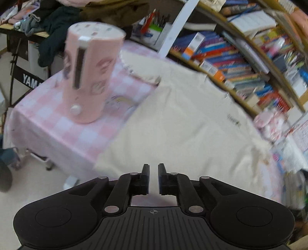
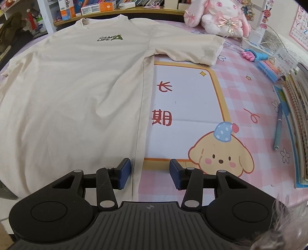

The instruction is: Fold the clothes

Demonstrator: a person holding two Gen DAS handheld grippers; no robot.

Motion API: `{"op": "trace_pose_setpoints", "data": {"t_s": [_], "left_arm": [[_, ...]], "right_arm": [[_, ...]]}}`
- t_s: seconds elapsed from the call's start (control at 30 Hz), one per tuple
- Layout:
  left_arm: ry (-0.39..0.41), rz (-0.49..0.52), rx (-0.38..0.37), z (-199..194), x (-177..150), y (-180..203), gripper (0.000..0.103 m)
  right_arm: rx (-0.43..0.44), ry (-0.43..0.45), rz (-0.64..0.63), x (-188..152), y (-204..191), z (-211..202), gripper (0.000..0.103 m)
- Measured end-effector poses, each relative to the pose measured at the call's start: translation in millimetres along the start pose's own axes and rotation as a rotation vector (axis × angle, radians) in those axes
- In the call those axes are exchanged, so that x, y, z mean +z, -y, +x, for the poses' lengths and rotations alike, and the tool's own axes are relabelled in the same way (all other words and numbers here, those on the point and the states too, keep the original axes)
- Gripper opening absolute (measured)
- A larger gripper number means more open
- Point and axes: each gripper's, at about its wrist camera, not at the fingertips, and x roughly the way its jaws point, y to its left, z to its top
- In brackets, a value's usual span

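Right gripper [image 2: 150,174] jaws spread wide, holding nothing; shirt [image 2: 77,86] side hem lay between pads, just ahead. Left gripper [image 1: 153,178] jaws nearly closed, narrow gap, nothing between them; shirt's bottom edge just beyond tips. Shirt lay flat, front up, on pink checked tablecloth [image 2: 240,92], one sleeve spread toward plush rabbit [image 2: 217,17]. Pink cylinder [image 1: 90,73] stood upright on cloth left of shirt. Bookshelf [image 1: 240,63] behind table. Left view blurred.

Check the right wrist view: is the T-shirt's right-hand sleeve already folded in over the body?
No, the cream T-shirt lies flat and its sleeve is spread outward on the pink checked tablecloth.
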Motion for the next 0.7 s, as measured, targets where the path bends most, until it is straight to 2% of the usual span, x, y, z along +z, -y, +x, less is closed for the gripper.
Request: {"op": "trace_pose_setpoints", "data": {"t_s": [0.07, 0.13, 0.2, 0.33, 0.43, 0.53, 0.6, 0.67, 0.7], "left_arm": [[0.000, 0.049, 0.035, 7.3, -0.4, -5.6, 0.039], [0.014, 0.089, 0.071, 14.1, -1.2, -14.9, 0.051], [0.014, 0.104, 0.102, 18.6, -2.1, -25.3, 0.051], [-0.015, 0.105, 0.090, 29.2, 0.4, -39.2, 0.051], [-0.033, 0.065, 0.045, 39.2, 2.7, -47.6, 0.051], [-0.045, 0.004, 0.005, 48.4, 4.8, -55.0, 0.047], [-0.063, -0.016, -0.008, 50.7, 5.3, -57.7, 0.032], [-0.080, -0.021, -0.029, 50.9, 6.2, -58.6, 0.012], [-0.081, -0.016, -0.048, 47.8, 7.5, -57.0, 0.012]], "right_arm": [[-0.007, -0.002, 0.009, -2.1, -1.9, -1.5, 0.042], [-0.012, -0.003, 0.023, -6.3, -3.8, -4.0, 0.042], [-0.012, 0.000, 0.057, -17.6, -5.7, -9.7, 0.042], [-0.014, 0.038, 0.159, -40.8, -5.2, -27.2, 0.042], [0.004, 0.031, 0.238, -56.6, -1.0, -35.1, 0.042], [0.050, 0.023, 0.337, -68.2, 4.4, -37.5, 0.042], [0.087, 0.034, 0.410, -71.7, 7.6, -36.6, 0.042], [0.123, 0.046, 0.463, -69.9, 9.9, -32.5, 0.042], [0.141, 0.047, 0.484, -68.6, 11.0, -29.0, 0.042]]}}
